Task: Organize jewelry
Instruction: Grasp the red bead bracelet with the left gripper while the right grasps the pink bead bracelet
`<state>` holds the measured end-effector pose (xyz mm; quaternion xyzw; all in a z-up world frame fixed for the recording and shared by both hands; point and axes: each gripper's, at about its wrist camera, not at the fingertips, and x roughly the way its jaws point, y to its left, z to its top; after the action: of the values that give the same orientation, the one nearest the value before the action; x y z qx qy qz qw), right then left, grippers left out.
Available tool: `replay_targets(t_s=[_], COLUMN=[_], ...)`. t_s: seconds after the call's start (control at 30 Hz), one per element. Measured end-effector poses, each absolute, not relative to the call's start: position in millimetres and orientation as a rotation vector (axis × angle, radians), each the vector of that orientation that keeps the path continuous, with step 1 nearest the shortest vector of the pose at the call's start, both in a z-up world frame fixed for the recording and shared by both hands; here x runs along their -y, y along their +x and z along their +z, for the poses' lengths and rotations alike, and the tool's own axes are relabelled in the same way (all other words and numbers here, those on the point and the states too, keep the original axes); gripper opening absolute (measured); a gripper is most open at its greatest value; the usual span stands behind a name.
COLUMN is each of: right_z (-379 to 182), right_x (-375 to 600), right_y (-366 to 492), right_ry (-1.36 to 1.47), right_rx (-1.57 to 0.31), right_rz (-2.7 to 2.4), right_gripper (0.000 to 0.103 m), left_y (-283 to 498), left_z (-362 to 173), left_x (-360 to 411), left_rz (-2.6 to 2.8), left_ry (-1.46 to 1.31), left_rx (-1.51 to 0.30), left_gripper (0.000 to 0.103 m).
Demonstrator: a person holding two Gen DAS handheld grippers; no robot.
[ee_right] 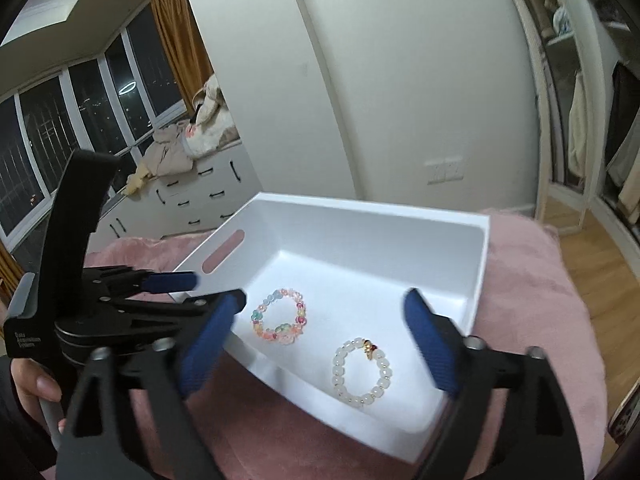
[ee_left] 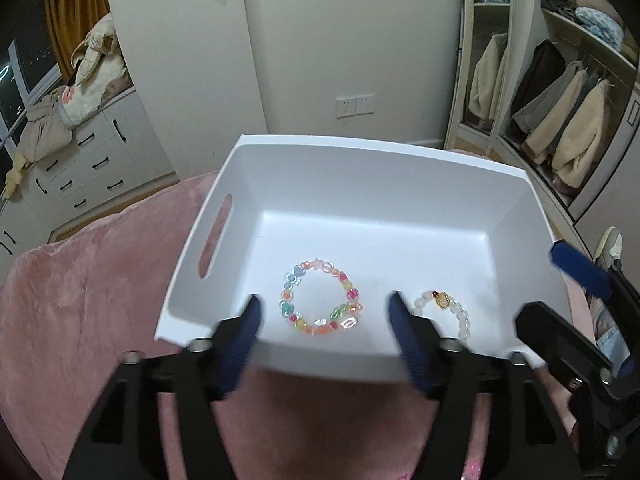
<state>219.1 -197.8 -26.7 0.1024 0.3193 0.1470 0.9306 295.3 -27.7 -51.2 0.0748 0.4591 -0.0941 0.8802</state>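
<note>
white rectangular plastic bin (ee_left: 400, 184) with slot handle on pink plush blanket (ee_left: 100, 300); multicoloured beaded bracelet (ee_left: 320, 298) and white bead bracelet with gold charm (ee_right: 362, 372) lie apart on its floor; left gripper (ee_left: 324, 312) fingers spread, nothing between; right gripper (ee_right: 320, 320) likewise spread; left view hides half the white bracelet; only right view shows a thumb (ee_right: 38, 386).

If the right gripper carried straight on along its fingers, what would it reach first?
Most likely the white bead bracelet lying on the floor of the white bin. It sits between the open fingers of the right gripper in that gripper's own view, nothing held; depth is hard to judge, so the near wall might come first.
</note>
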Motion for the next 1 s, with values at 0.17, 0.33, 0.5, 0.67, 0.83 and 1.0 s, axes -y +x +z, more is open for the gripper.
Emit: replay_targets(t_s=[0.17,0.33,0.5,0.67,0.83,1.0], right_z=[-21,-13,-12,-10,-15,-25], right_x=[207,215,222,220,221,212], right_y=[198,175,155,133,119,115], right_ry=[0.205,0.203,0.194,0.160,0.175,0.161], right_rx=[-0.608,-0.578,-0.590,-0.599,-0.622,-0.679], right_rz=[0.252,0.233,0.234,0.282,0.330,0.389], right_gripper=[0.098,0.098,0.098,0.098,0.098,0.087], left_y=[270,245,224,202,180,160], left_z=[-44,-46,-49,-59,-76,-88], left_x=[16,5,-13,-31,-42,-48], left_rz=[-0.218,-0.215,-0.214,-0.199,-0.192,-0.191], left_ry=[0.141,0.149,0.123,0.121,0.130,0.132], left_rx=[-0.927,-0.924,-0.924,-0.931,-0.954,-0.967], left_gripper=[0.094,0.094,0.094,0.094,0.094,0.094])
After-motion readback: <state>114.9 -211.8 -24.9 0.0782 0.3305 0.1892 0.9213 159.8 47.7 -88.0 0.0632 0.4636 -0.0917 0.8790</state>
